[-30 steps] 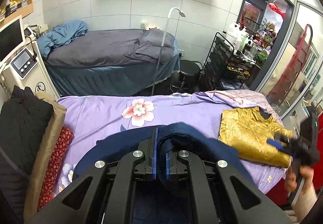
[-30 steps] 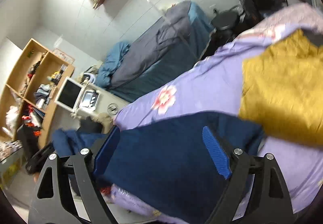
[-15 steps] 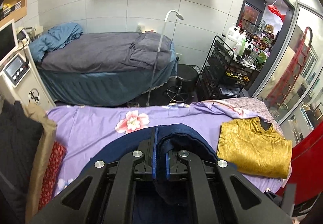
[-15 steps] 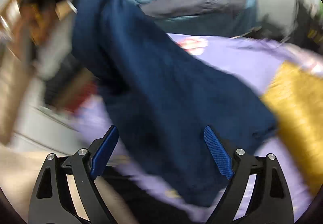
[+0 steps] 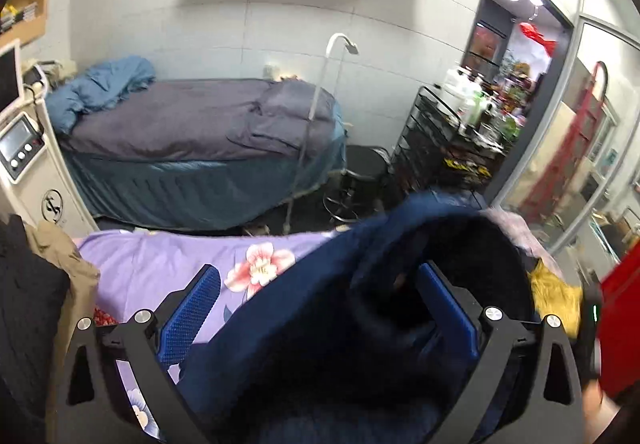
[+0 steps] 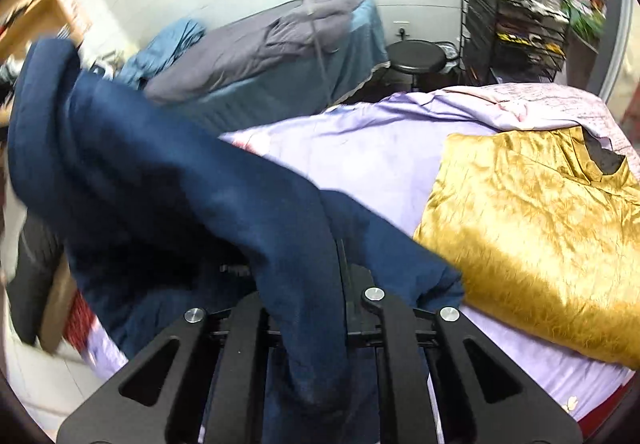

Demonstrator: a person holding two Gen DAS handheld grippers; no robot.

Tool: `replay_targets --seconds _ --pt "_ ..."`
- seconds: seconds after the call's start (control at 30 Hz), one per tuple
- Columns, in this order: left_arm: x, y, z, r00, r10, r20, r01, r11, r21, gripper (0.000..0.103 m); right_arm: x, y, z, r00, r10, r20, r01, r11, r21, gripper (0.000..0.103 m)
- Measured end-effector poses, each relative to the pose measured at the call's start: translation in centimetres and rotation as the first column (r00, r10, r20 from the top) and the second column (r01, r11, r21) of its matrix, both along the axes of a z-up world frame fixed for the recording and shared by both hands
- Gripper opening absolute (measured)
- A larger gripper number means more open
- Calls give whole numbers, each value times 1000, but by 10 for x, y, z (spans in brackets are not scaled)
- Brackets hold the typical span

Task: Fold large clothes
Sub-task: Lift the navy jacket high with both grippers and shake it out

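A navy blue garment (image 5: 340,324) hangs in front of me over the purple floral bedsheet (image 5: 160,264). In the left wrist view my left gripper (image 5: 320,316) is open, its blue pads (image 5: 192,308) wide apart, with the navy cloth draped loosely between them. In the right wrist view my right gripper (image 6: 316,284) is shut on a fold of the navy garment (image 6: 160,171), which stretches up to the left. A folded gold garment (image 6: 540,228) lies on the sheet (image 6: 360,147) at the right.
A grey-covered treatment bed (image 5: 192,123) with a floor lamp (image 5: 320,103) stands behind. A black stool (image 5: 356,171) and a black trolley (image 5: 448,147) are at the back right. A white machine (image 5: 24,163) and dark and tan clothes (image 5: 36,284) are at the left.
My left gripper has opened and let go of the navy garment. My right gripper has shut on the garment and swung back toward the bed. The cloth now hangs from the right gripper.
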State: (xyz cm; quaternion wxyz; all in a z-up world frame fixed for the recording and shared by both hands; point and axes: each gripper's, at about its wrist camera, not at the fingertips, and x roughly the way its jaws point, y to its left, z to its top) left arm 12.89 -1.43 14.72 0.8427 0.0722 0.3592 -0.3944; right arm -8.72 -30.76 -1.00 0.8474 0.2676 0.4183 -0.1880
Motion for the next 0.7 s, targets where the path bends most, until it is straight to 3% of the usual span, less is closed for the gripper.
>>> replay_targets --seconds 0.17,0.3,0.4,0.5,0.6,0.7 --pt "14 56 -35 992 107 70 -115 985 128 96 10 -15 -4 1000 9 -17 -9 1000 -5 11" --pt "33 102 -88 983 182 36 -185 964 193 96 24 -14 0 999 16 -36 -16 1000 -9 11" --pt "45 117 -124 978 203 -57 -191 967 168 97 24 -17 0 999 11 -43 -11 1000 10 11" --pt "45 111 -132 970 212 -122 -195 971 136 96 25 -16 0 998 9 -57 -9 1000 6 11" --pt "33 98 -127 979 164 -117 -147 979 141 96 25 -16 1 998 -2 -59 3 1000 9 11" --pt "16 104 -114 989 114 -89 -107 991 76 96 22 -13 4 999 -15 -52 15 1000 5 11"
